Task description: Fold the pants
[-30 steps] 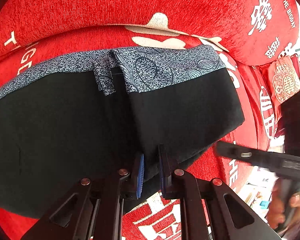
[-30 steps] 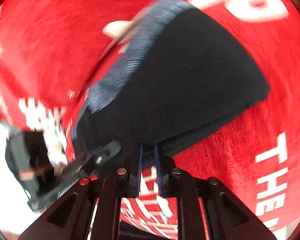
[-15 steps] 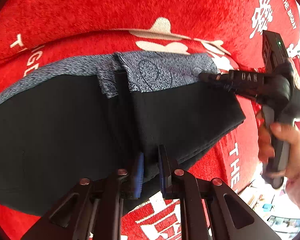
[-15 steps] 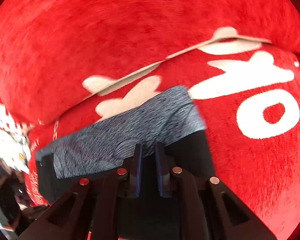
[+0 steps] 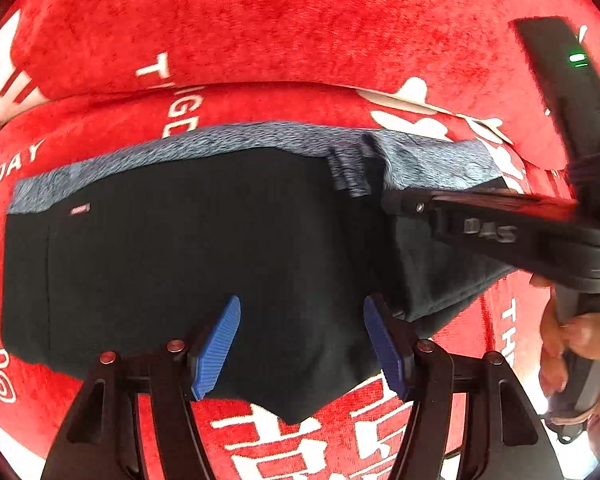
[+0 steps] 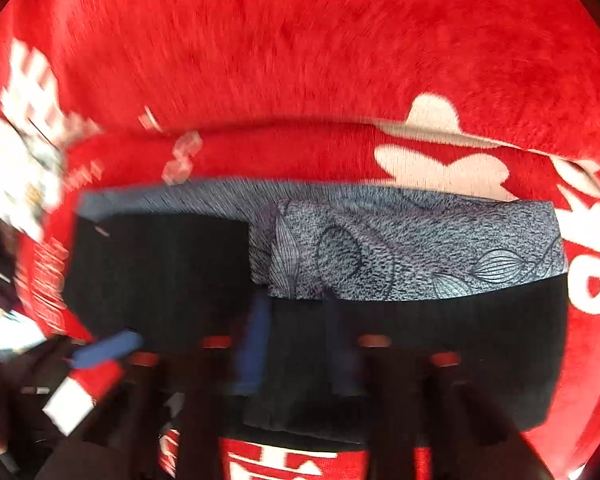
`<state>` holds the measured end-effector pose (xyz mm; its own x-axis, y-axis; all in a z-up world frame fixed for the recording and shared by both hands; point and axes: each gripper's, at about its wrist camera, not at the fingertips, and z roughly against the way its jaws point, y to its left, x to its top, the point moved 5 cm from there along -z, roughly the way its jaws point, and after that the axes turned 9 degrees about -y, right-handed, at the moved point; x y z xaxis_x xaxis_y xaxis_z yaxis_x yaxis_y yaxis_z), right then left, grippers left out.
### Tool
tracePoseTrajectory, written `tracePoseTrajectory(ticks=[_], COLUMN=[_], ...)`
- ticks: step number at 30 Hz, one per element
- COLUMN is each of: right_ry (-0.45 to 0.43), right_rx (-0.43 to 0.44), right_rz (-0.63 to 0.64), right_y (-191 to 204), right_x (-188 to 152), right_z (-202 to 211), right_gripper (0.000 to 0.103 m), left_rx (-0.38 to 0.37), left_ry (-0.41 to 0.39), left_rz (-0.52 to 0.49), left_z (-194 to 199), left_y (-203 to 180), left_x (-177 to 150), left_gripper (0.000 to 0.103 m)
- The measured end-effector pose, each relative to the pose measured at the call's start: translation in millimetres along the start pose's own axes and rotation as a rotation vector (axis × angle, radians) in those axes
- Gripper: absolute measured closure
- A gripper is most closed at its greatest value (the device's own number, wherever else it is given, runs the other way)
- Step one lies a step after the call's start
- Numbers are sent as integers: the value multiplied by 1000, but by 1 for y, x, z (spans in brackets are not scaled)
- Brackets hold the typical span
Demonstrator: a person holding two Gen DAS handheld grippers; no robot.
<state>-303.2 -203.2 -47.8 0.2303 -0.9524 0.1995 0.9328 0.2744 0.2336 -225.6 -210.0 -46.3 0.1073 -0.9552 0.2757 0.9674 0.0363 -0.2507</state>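
Note:
The black pants with a grey patterned waistband lie folded on the red sofa seat. My left gripper is open, its blue pads spread just above the pants' near edge, holding nothing. My right gripper reaches in from the right over the folded flap, held by a hand. In the right wrist view the gripper is blurred over the black cloth below the waistband; its fingers show a moderate gap.
The red sofa back with white lettering rises behind the pants. The seat's front edge with white characters lies under my left gripper. A blurred blue and white object sits at the lower left of the right wrist view.
My left gripper has opened and let go of the pants' fold. My right gripper has moved left across the waistband to the middle fold. The left view has shifted left.

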Motion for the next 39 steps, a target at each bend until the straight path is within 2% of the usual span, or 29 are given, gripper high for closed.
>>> tracePoseTrajectory(ticks=[3,5,7,9,12,15,16,17,18,19,21,26,31,35,37,39], right_ry=[22,20,59,85,12,-64,-91,-107,-119,-134,-136,-107,-113,-117,-118,-120], right_rx=[6,76,147,131,201,158,123,91,58,17,-24,-12,25,50,56,62], right_rz=[-43,-78,-110,-86,-142,-133,-125,-124,-128,-136,-171,-329,-343,-360,-364,-365], right_y=[0,4,10,20,24,3,-11,-24,-34,-52,-83,-125,-131,-137,-140,-127], right_x=[-1,-4,-13,-23,-21,-13,-9,-7,-6,-5,-7,-25,-35,-33,-35,-35], right_z=[-7,-6,-15,-28,-17,16,28,37,44,52,59,55,53,55,58,46], right_gripper=[95,103,103,103,102,88,77,66,62,60,60,60,60,60,60,60], left_rx=[0,-2,5,27,18,-24,-51,-97,-145,-217,-311,-399,-416,-422,-402,-379], left_ry=[-21,-27,-15,7,-14,-23,-29,-35,-34,-18,7,83,114,105,108,131], left_rz=[-1,-3,5,20,27,17,20,23,26,30,42,69,54,29,13,13], left_z=[7,8,5,1,9,11,11,10,8,3,-10,-39,-43,-37,-39,-46], left_y=[3,8,12,18,22,13,7,-2,-12,-25,-42,-58,-64,-74,-76,-75], left_x=[-1,-4,-7,-9,-5,7,12,20,25,31,38,37,33,34,33,30], left_gripper=[38,38,38,38,38,38,38,38,38,31,29,29,29,29,29,29])
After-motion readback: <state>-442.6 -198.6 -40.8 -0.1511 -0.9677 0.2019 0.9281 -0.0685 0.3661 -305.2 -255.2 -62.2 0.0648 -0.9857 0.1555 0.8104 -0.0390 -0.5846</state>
